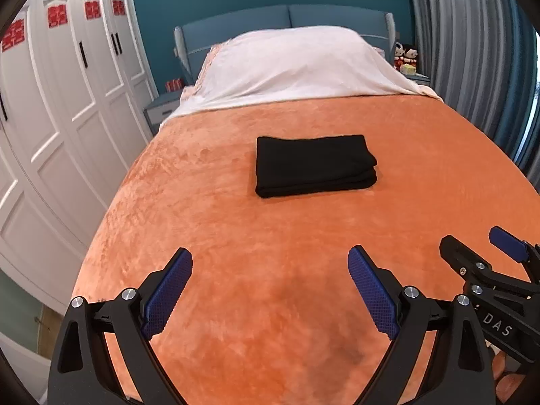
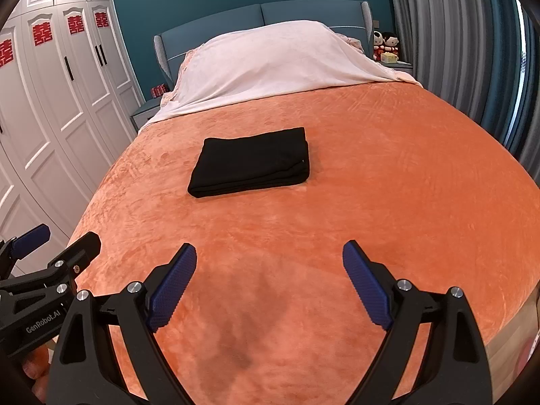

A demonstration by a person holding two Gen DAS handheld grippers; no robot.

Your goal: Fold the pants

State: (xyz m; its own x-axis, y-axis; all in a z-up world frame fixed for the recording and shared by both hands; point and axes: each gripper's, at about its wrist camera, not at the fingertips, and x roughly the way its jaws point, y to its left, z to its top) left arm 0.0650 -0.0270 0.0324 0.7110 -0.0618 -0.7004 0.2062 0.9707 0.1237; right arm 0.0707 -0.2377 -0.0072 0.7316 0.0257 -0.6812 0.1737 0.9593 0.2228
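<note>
Pants (image 1: 315, 165) folded into a black rectangle, mid-bed on the orange blanket (image 1: 236, 236), bare blanket all round it. Left gripper (image 1: 270, 287) and right gripper (image 2: 269, 283) both spread wide, holding nothing, near the foot edge, well apart from the pants (side by side). White wardrobe (image 1: 67, 108) close along the left, grey curtain (image 2: 455, 40) on the right, white sheet (image 2: 270, 67) at the head.

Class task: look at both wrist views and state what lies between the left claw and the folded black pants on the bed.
Only bare orange blanket separates the left claw from the black pants; both views show it.
</note>
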